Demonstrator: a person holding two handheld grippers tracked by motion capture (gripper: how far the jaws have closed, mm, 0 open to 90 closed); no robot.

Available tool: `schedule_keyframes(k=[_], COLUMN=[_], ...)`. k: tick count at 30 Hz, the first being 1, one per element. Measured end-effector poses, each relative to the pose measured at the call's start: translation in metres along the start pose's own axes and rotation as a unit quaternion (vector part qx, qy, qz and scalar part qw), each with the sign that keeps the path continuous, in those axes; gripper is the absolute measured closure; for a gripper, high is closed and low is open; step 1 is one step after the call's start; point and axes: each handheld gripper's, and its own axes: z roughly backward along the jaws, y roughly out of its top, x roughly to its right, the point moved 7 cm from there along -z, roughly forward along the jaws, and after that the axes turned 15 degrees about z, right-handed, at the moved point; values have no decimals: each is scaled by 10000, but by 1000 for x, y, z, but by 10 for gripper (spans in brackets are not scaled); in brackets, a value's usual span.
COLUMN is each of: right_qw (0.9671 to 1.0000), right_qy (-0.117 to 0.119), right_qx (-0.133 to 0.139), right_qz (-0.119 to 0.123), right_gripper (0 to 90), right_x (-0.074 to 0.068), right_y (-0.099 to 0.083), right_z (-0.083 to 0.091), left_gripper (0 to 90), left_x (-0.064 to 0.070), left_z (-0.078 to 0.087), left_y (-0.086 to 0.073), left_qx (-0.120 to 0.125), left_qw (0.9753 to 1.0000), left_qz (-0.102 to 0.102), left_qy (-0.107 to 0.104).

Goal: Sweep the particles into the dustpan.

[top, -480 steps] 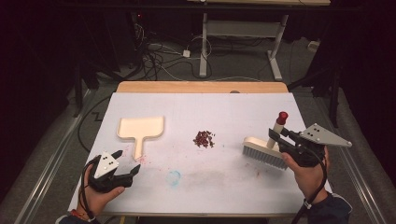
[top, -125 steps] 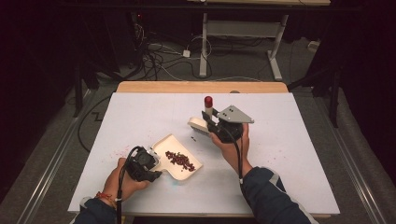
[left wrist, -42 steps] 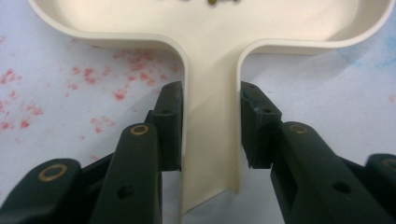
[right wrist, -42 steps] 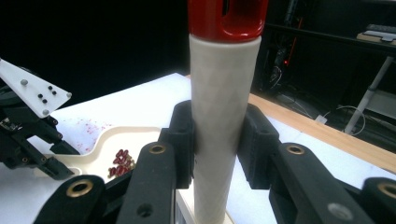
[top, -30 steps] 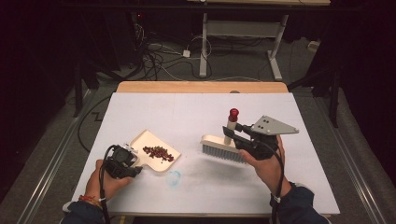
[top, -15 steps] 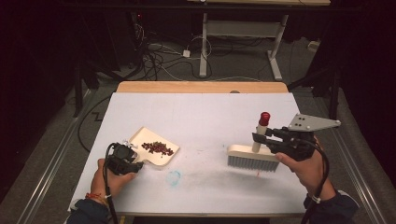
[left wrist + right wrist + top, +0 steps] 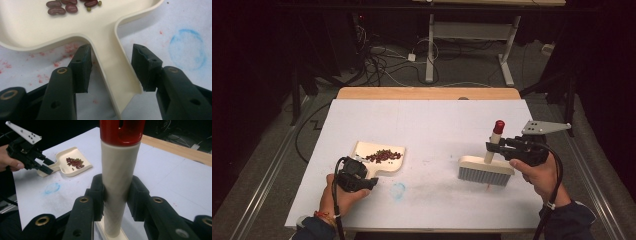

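Dustpan [image 7: 379, 157] with its beans [image 7: 383, 155] sits front-left, its handle pointing at my left gripper [image 7: 111, 63], jaws parted astride it, while my right gripper [image 7: 116, 195] clamps the brush [image 7: 486, 167].

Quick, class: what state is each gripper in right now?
Left gripper: open, jaws either side of the dustpan handle, gaps visible.
Right gripper: shut on the brush handle.
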Motion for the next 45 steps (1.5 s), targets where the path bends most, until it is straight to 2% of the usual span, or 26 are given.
schedule_keyframes(k=[3,5,6,9,13,15,17,19,20,24,28,31,32,34,36,40,42,45], right_qw=[9998,9996,9994,9986,9969,9961,9955,9944,9940,9906,9877,9850,9839,9805,9745,9716,9725,9728], right_qy=[-199,-234,-249,-383,-498,-500,-447,-460,-435,-552,-700,-861,-961,-1206,-1533,-1839,-1836,-1856], right_qx=[-35,17,43,-7,-78,-137,-267,-488,-595,-932,-1141,-1274,-1309,-1412,-1573,-1455,-1388,-1341], right_qz=[-31,-169,-219,-355,-604,-716,-792,-822,-810,-832,-813,-778,-747,-647,-451,-328,-349,-335], right_gripper=[693,692,690,677,665,662,653,639,629,603,587,575,555,523,490,473,469,466], right_x=[10,17,20,32,48,54,61,70,74,89,96,97,98,100,102,103,102,100], right_y=[0,0,-1,-2,-6,-8,-11,-15,-17,-24,-30,-33,-33,-33,-32,-25,-23,-22], right_z=[-6,-13,-16,-27,-44,-52,-61,-69,-73,-84,-95,-103,-104,-106,-107,-104,-103,-101], left_gripper=[426,360,334,258,214,202,198,197,197,197,198,201,204,208,207,207,205,206], left_x=[3,6,6,10,15,15,14,11,10,6,5,5,4,4,3,3,4,4], left_z=[3,6,9,20,35,39,42,41,41,39,39,41,42,44,45,46,46,43], left_y=[-2,-2,-2,-4,-7,-11,-16,-21,-23,-29,-25,-23,-23,-22,-22,-21,-22,-22], left_qx=[176,428,605,1131,1738,1910,2082,2072,2099,1996,2028,2123,2162,2237,2279,2293,2291,2234], left_qw=[9997,9987,9974,9912,9798,9751,9702,9699,9689,9698,9704,9698,9696,9692,9689,9681,9680,9691], left_qz=[-136,-278,-396,-685,-984,-1117,-1239,-1280,-1311,-1395,-1303,-1193,-1137,-1027,-969,-1006,-1024,-1048], left_qy=[-42,-52,-14,0,-102,-125,-10,-5,55,159,124,139,136,3,-37,-31,-49,-40])
